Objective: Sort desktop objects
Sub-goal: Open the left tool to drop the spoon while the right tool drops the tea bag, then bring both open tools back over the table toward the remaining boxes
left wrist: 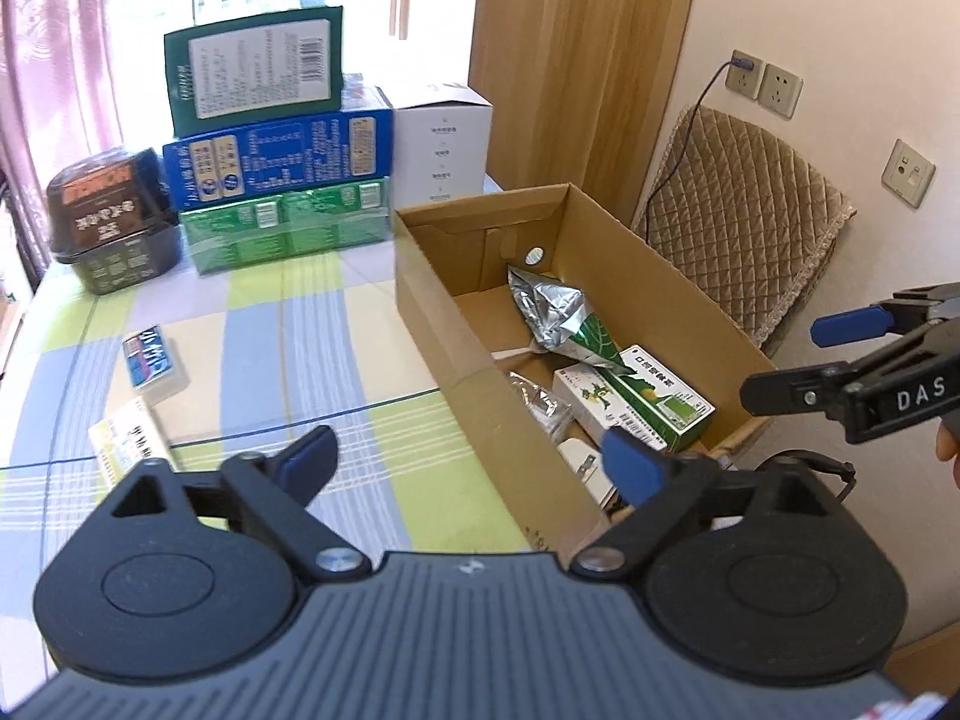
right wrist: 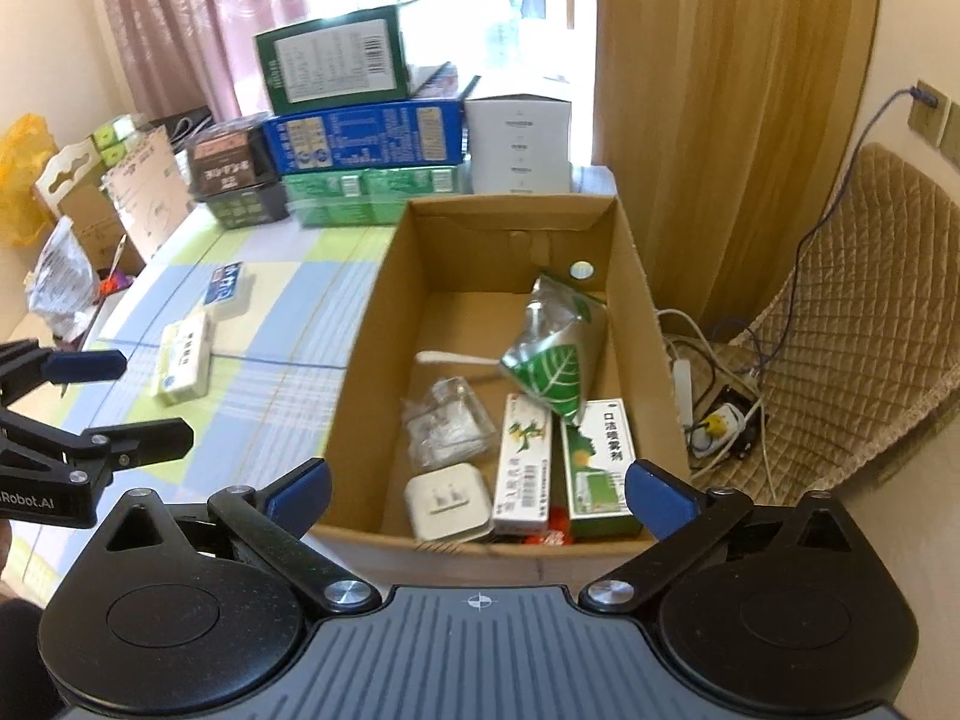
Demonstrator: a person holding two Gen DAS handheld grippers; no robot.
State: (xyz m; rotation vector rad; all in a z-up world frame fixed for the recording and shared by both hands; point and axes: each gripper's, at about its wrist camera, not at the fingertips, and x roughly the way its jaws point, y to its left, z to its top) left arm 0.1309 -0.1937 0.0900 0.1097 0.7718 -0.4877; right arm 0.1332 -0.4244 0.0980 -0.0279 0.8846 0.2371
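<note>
Hovering w/ both claws spread wide & empty: left claw [left wrist: 474, 465] above the near-left wall of the cardboard box [right wrist: 360, 360], right claw [right wrist: 477, 495] over its near end. Box sat on the table [left wrist: 270, 360], holding a foil pouch [right wrist: 549, 360], two medicine cartons [right wrist: 597, 462], white plug [right wrist: 447, 501]. Blue pack [left wrist: 147, 357] & white carton [right wrist: 183, 363] lay left on the checked cloth

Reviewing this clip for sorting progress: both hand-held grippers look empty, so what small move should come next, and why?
Probably swing the left hand-held gripper left toward the small blue packet on the tablecloth. Both it and the right hand-held gripper stand open and empty, the cardboard box already holds several items, and the packet and a pale box still lie outside.
</note>
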